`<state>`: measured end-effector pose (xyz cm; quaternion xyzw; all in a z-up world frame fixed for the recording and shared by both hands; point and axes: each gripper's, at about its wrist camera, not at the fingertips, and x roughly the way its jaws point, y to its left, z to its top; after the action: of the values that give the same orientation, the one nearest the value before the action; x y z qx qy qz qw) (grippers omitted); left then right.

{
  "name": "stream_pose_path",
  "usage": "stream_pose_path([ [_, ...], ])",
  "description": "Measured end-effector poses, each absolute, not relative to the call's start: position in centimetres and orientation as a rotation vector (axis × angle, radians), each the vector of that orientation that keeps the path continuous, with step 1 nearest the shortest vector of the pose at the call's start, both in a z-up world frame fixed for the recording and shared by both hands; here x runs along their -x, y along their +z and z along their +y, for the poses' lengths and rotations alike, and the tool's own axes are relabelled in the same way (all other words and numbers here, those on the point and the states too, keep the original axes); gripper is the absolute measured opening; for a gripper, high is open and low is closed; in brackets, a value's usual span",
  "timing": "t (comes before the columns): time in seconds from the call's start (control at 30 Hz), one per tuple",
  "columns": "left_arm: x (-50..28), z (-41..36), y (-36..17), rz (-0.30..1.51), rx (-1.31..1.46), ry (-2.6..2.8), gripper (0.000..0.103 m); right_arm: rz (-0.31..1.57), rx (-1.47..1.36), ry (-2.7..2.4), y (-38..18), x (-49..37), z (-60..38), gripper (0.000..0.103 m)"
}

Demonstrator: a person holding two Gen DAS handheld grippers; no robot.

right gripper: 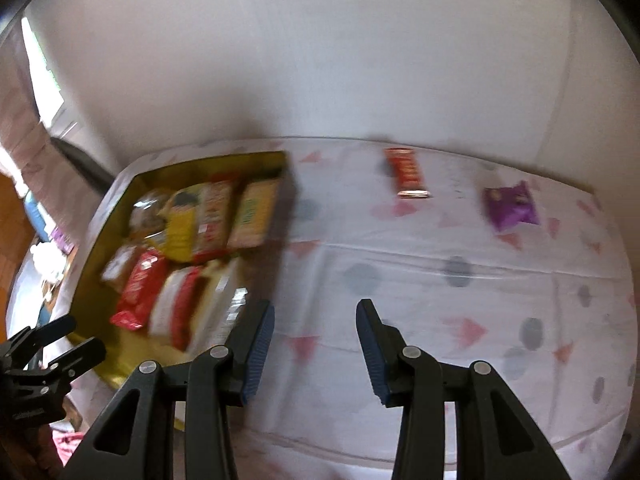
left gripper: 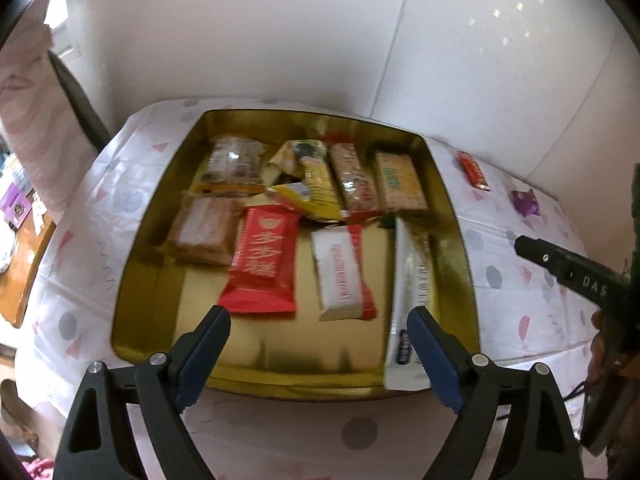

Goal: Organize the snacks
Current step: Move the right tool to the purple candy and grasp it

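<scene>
A gold tin point(left gripper: 452, 208) on the patterned tablecloth holds several snack packets, among them a red one point(left gripper: 264, 264), a white one with red edges point(left gripper: 342, 276) and a long white one point(left gripper: 412, 292) along the right wall. My left gripper point(left gripper: 318, 316) hangs open over the tin's bare near part, with nothing between its fingers. To the right of the tin point(right gripper: 212, 159), a red bar point(right gripper: 408, 174) and a purple packet point(right gripper: 510, 206) lie loose on the cloth. My right gripper point(right gripper: 315, 307) is open over the cloth, short of both and holding nothing.
A white wall stands close behind the table. The tablecloth point(right gripper: 460, 320) stretches right of the tin. A wooden surface with clutter point(left gripper: 16, 248) lies beyond the table's left edge. The right gripper's finger point(left gripper: 560, 264) juts in at the left wrist view's right side.
</scene>
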<state>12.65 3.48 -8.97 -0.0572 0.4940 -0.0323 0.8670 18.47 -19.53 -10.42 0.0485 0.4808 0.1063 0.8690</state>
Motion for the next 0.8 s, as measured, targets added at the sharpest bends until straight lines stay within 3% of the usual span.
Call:
stream_pose_path([
  [0.53, -13.8, -3.0, -8.5, 1.069, 0.054, -0.053, 0.094, 1.092, -0.128, 0.038, -14.8, -22.9, -32.5, 0.053],
  [0.67, -14.3, -3.7, -8.2, 1.079, 0.073, -0.031, 0.095, 1.094, -0.104, 0.035, -15.0, -25.9, -34.8, 0.067],
  [0.8, -14.5, -4.2, -7.6, 1.078, 0.087, -0.012, 0.096, 1.035, -0.037, 0.023, -14.1, -29.5, -35.6, 0.068],
])
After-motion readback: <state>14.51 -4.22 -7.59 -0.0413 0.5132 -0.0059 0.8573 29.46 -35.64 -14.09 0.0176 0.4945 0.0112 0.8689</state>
